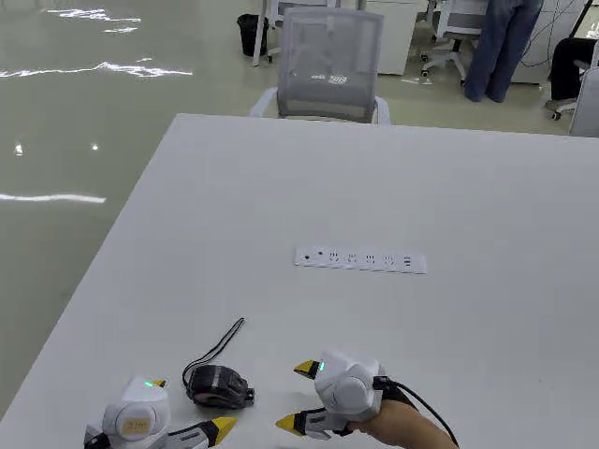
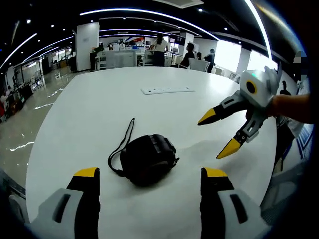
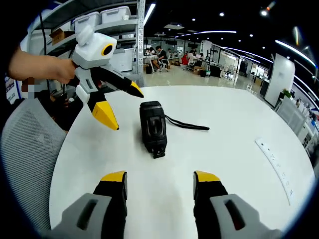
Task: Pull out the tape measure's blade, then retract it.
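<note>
A black tape measure (image 1: pixel 220 385) with a thin black wrist strap (image 1: pixel 217 344) lies on the white table (image 1: pixel 393 187), close to its near edge. My left gripper (image 1: pixel 192 404) is just left of it, open, with its yellow tips on either side of the case's near end and not touching it. In the left gripper view the tape measure (image 2: pixel 147 159) sits just ahead of the open left gripper (image 2: pixel 150 173). My right gripper (image 1: pixel 297 396) is open, a short way right of the case. In the right gripper view the tape measure (image 3: pixel 153 127) lies ahead of the right gripper (image 3: pixel 160 177). No blade is out.
A white power strip (image 1: pixel 360 259) lies flat mid-table, well beyond the grippers. A grey mesh chair (image 1: pixel 328 65) stands at the table's far edge. A person (image 1: pixel 501 47) stands far back right. The table's left edge runs diagonally beside the left gripper.
</note>
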